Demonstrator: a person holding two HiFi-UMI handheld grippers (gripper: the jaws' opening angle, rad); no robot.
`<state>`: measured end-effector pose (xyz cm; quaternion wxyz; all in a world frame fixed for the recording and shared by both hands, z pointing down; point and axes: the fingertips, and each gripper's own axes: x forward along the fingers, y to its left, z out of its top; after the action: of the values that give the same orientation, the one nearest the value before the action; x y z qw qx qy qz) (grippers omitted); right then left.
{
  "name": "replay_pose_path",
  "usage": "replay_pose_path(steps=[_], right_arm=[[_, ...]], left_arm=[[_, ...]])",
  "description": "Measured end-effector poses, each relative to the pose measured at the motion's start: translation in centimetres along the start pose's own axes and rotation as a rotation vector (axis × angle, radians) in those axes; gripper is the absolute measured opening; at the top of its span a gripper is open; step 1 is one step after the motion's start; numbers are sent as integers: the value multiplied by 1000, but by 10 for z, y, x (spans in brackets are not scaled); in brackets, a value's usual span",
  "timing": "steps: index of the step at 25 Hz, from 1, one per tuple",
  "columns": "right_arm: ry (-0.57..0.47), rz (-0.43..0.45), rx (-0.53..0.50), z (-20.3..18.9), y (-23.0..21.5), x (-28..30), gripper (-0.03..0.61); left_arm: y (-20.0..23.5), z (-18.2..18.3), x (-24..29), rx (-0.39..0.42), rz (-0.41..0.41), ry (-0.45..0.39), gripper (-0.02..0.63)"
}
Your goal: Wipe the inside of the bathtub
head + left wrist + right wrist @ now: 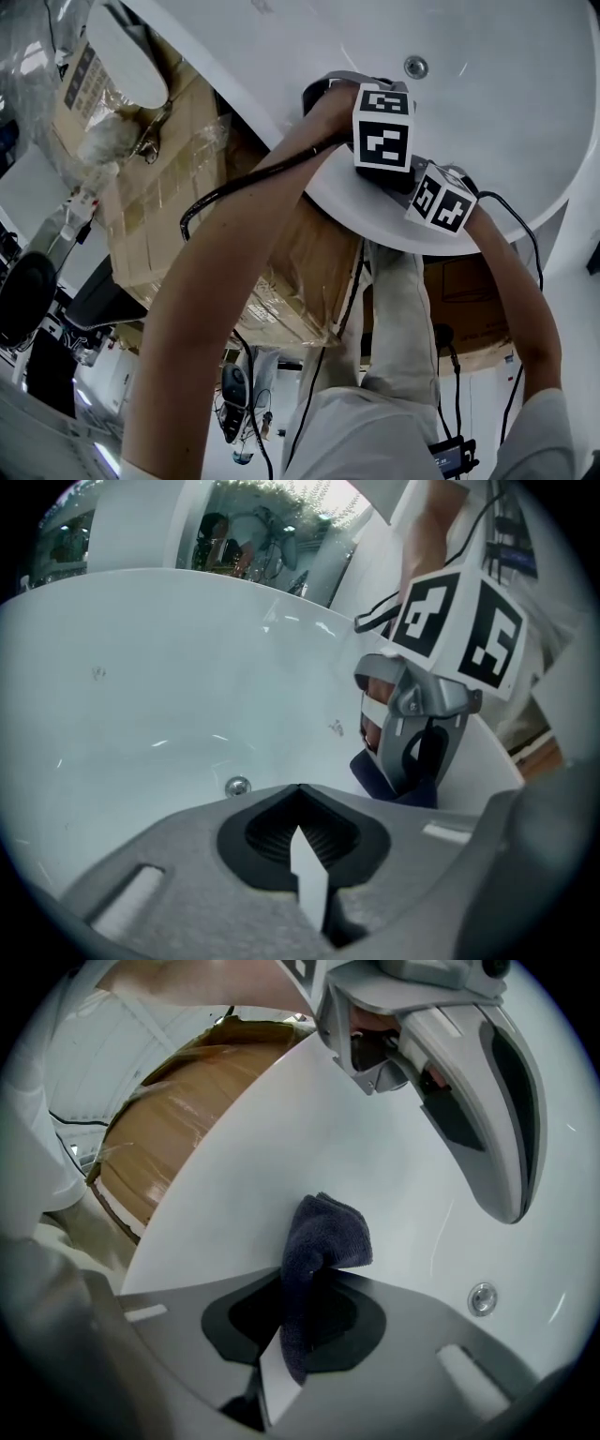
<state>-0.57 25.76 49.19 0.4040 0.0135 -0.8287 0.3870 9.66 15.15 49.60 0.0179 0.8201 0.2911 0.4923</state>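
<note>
The white bathtub (pixel 487 103) fills the head view's upper right, and both arms reach over its rim. My right gripper (pixel 295 1326) is shut on a dark blue cloth (pixel 323 1241), which rests against the tub's inner wall just below the rim. The left gripper view also shows this cloth (pixel 398 785) under the right gripper (pixel 422 733). My left gripper (pixel 305 850) is shut with nothing in it and hovers over the basin beside the right one. Their marker cubes (pixel 382 127) (pixel 441 199) sit close together in the head view.
A round metal fitting (pixel 415 67) is set in the tub's wall. A large cardboard box wrapped in film (pixel 169 197) stands against the tub's outer side. Black cables (pixel 234 187) trail from the grippers past the person's legs (pixel 394 337).
</note>
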Motion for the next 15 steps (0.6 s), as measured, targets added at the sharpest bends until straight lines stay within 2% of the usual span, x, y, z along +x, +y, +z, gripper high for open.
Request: replay_pose_path(steps=[9, 15], right_arm=[[-33, 50, 6, 11, 42, -22, 46], [-82, 88, -10, 27, 63, -39, 46]], left_arm=[[-26, 17, -12, 13, -15, -14, -3], [-36, 4, 1, 12, -62, 18, -3]])
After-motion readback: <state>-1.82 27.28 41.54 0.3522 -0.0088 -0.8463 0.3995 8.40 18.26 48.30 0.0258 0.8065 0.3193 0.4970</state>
